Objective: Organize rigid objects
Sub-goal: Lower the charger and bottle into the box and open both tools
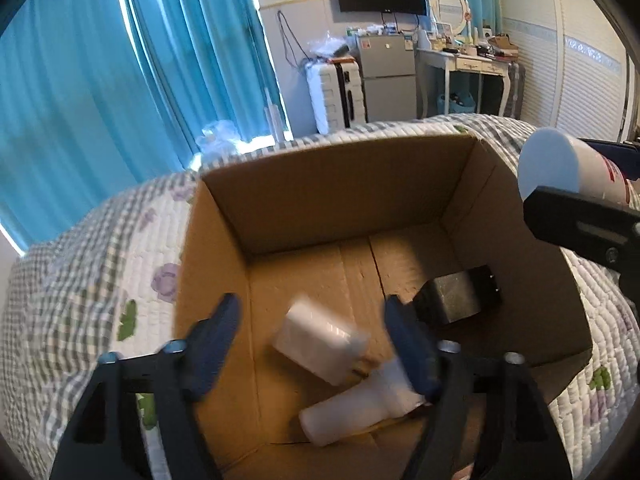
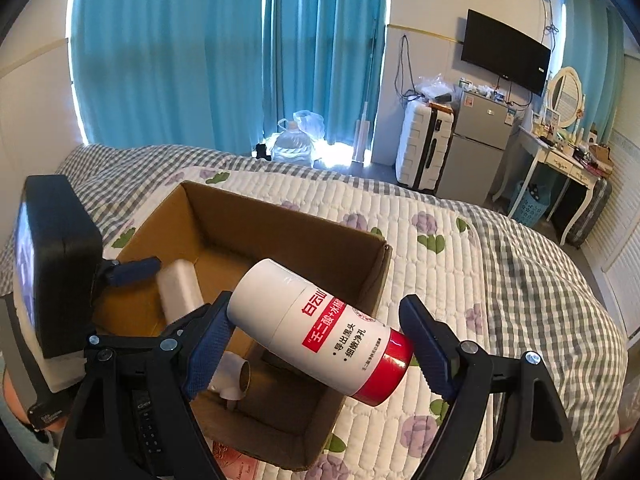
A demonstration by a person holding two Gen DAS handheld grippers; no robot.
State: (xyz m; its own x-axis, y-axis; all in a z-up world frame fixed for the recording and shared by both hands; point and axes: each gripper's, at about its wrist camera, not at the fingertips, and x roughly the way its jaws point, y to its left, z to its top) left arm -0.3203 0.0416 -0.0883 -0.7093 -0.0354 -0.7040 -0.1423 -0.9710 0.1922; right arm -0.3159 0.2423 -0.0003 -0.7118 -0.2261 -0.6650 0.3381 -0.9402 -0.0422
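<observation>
An open cardboard box (image 1: pixel 328 192) sits on the quilted bed; it also shows in the right wrist view (image 2: pixel 280 236). Inside lie a white rectangular container (image 1: pixel 320 340), a white tube-shaped bottle (image 1: pixel 360 408) and a dark boxy object (image 1: pixel 460 296). My left gripper (image 1: pixel 312 344) is open above the box, with nothing between its fingers. My right gripper (image 2: pixel 320 344) is shut on a white cylinder with a red base and red label (image 2: pixel 320 328), held tilted over the box's right rim. That cylinder also shows in the left wrist view (image 1: pixel 560 168) at the right.
The bed (image 2: pixel 500 280) has a checked and floral quilt. Beyond it stand a white suitcase (image 2: pixel 420 148), a small grey fridge (image 2: pixel 476 152), a dressing table (image 2: pixel 560 160), a water jug (image 2: pixel 292 144) and blue curtains. The left gripper's body (image 2: pixel 56 264) is at the box's left side.
</observation>
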